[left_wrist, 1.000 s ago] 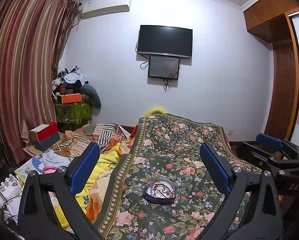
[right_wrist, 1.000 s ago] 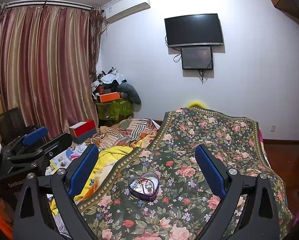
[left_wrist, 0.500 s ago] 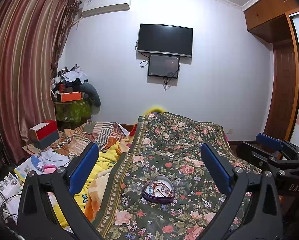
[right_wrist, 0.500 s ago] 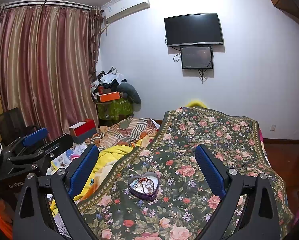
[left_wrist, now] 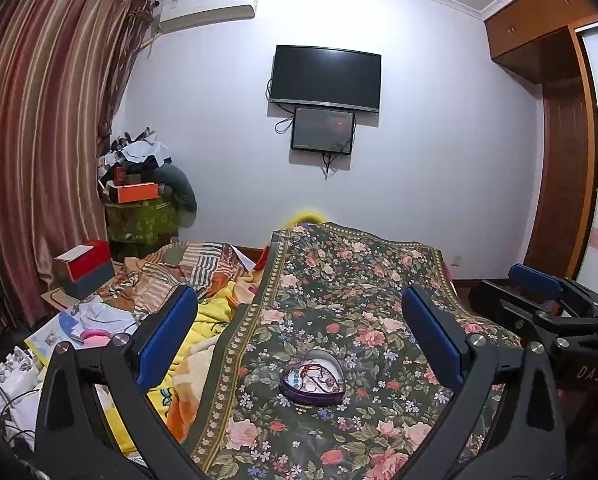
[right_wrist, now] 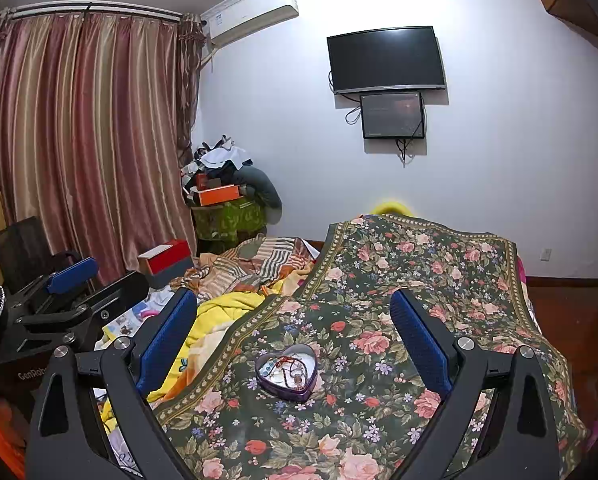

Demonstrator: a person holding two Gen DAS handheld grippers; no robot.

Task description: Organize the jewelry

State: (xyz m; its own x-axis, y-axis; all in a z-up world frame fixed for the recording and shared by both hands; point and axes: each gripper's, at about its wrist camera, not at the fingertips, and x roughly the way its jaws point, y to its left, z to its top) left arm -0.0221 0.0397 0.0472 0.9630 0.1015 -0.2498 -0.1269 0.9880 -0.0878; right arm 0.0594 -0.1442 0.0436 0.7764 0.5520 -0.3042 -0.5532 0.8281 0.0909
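A purple heart-shaped tin [left_wrist: 313, 378] [right_wrist: 287, 372] lies open on the dark floral bedspread [left_wrist: 363, 280] [right_wrist: 439, 280], holding a tangle of red cord and small jewelry pieces. My left gripper [left_wrist: 299, 340] hovers above and short of the tin, open wide, with nothing between its blue pads. Over the same spot, from further right, my right gripper [right_wrist: 295, 336] is also open and empty. Each gripper appears at the edge of the other's view: the right one [left_wrist: 547, 312] and the left one [right_wrist: 59, 296].
Rumpled yellow and striped bedding [left_wrist: 203, 280] lies left of the bedspread. A red and grey box [left_wrist: 85, 268], papers and clutter sit by the striped curtain [left_wrist: 39, 160]. A wall television [left_wrist: 325, 72] hangs ahead, and a wooden wardrobe [left_wrist: 567, 160] stands on the right.
In the left wrist view the scene has shifted slightly upward, so the left gripper has dipped or tilted a little. The right gripper is almost still. Both stay open.
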